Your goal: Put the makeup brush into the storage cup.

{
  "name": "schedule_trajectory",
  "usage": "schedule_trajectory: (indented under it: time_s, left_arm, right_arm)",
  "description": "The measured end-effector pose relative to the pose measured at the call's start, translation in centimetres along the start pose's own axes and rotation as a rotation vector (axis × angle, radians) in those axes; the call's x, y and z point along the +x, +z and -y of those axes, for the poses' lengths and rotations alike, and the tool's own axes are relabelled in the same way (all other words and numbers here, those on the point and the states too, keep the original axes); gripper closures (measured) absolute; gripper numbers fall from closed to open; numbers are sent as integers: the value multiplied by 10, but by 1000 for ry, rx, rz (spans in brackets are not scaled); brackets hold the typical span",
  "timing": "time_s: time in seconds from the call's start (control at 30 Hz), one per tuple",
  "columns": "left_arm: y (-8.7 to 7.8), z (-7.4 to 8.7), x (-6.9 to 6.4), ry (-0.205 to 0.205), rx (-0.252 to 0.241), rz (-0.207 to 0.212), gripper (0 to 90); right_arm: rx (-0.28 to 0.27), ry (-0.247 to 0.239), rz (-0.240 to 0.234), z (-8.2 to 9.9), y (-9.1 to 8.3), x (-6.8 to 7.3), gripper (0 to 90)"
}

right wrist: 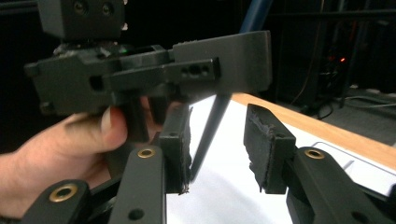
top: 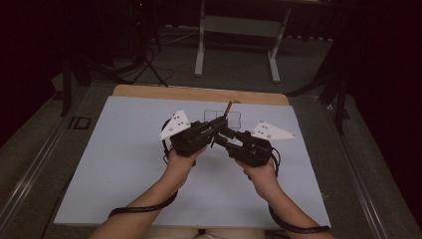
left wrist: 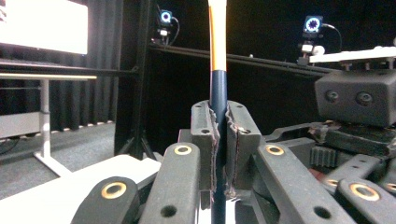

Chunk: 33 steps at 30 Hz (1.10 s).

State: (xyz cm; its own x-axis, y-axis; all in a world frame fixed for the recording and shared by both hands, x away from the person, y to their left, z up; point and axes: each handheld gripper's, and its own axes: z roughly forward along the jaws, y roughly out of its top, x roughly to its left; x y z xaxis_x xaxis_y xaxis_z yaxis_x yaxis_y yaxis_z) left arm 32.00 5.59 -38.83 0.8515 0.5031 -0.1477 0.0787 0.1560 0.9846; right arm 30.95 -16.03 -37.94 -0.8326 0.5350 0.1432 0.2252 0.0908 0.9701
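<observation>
Two grippers over the white board (top: 124, 164): the left gripper (top: 219, 122) and the right gripper (top: 223, 133), both near its far-middle part. One pencil (left wrist: 217, 70), dark blue below and orange above, up over that same part. Two hands, one left hand (top: 181, 160) and one right hand (top: 261, 174), nearer the board's near edge. One outlined square (top: 234, 118) drawn on the board

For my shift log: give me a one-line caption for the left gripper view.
Left tongs shut on an upright blue-and-orange pencil, with the right gripper's camera housing close alongside.
</observation>
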Motion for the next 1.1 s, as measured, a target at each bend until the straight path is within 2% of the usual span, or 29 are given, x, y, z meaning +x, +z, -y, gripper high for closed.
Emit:
schedule_trajectory:
  time_s: [0.17, 0.43, 0.7, 0.77, 0.8, 0.83, 0.9, 0.93, 0.97, 1.1]
  left_arm:
    - [-1, 0, 1, -6, -6, 16, 844]
    - [-2, 2, 2, -13, -8, 17, 843]
    - [-1, 3, 6, -16, 13, 68, 837]
    - [-1, 3, 7, -20, 21, 84, 836]
    - [0, 1, 7, -9, 48, 100, 831]
    - [0, 1, 7, -9, 48, 100, 830]
    - [-1, -1, 6, 14, 79, 102, 819]
    - [-1, -3, 5, 26, 94, 102, 812]
    - [-1, -4, 4, 37, 104, 99, 812]
    - [-3, -11, 4, 35, 128, 119, 718]
  right_arm:
    - [24, 28, -32, -1, 7, -2, 753]
    - [48, 64, -67, -3, 9, -6, 826]
    - [60, 115, -123, 0, 7, -15, 851]
    - [61, 107, -121, 1, 7, -15, 851]
    - [65, 98, -125, 2, 6, -16, 852]
    - [65, 98, -125, 2, 6, -16, 852]
    - [71, 90, -131, 3, 5, -16, 852]
    - [83, 59, -122, 4, 3, -16, 853]
    - [83, 59, -122, 4, 3, -16, 853]
    - [107, 34, -122, 8, -1, -19, 852]
